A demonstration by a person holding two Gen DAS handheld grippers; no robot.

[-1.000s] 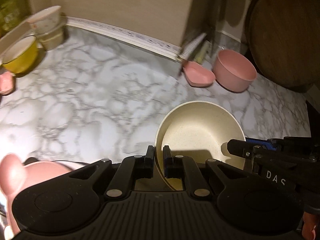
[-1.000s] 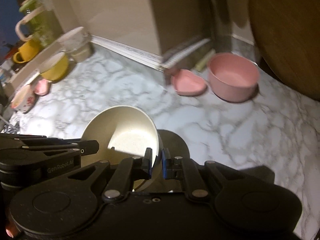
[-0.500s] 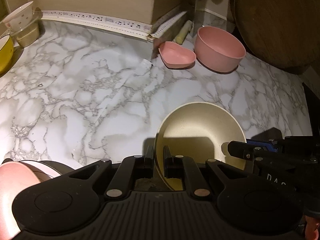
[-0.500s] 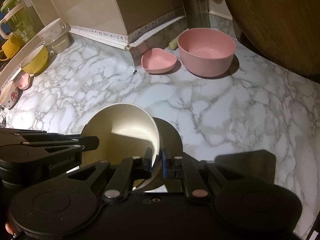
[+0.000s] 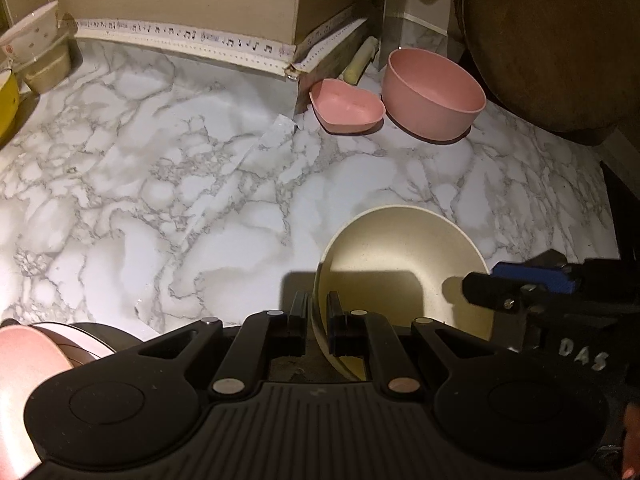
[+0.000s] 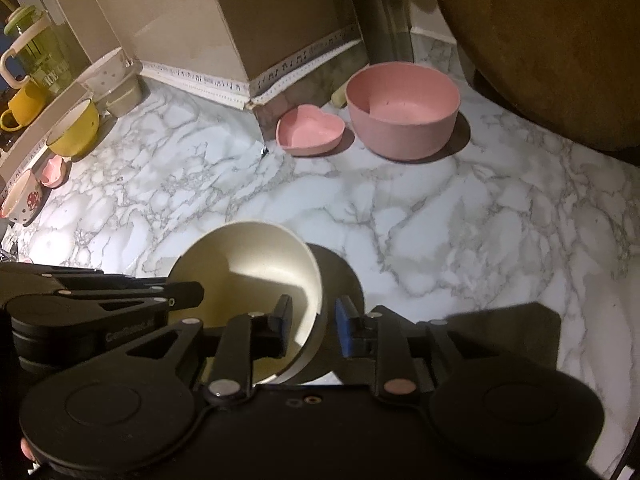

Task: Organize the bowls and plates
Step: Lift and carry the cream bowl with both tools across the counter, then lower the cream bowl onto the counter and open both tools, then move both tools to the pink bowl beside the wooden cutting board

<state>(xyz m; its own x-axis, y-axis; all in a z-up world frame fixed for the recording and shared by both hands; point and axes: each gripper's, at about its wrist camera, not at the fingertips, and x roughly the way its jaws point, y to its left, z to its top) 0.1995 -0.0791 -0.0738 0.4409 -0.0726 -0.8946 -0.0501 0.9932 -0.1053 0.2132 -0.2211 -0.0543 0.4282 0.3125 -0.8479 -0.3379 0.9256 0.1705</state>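
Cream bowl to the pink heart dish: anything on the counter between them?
Nothing. Both wrist views show only bare marble counter between the cream bowl and the pink heart dish.

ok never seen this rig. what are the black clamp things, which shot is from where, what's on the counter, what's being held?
No robot here: a person holds a handheld two-finger gripper in each hand, each with a fisheye camera looking along its fingers. One picture is from the left gripper, the other from the right gripper; each also sees the other from the side.

Both sit at the rim of the cream bowl. The left is pinched shut on the rim. The right's jaws have just been opening: the rim is between them, but there are gaps to the pads.

On the marble counter: a pink heart dish, a pink round bowl, a round wooden board leaning behind, and yellow and patterned bowls at the left.
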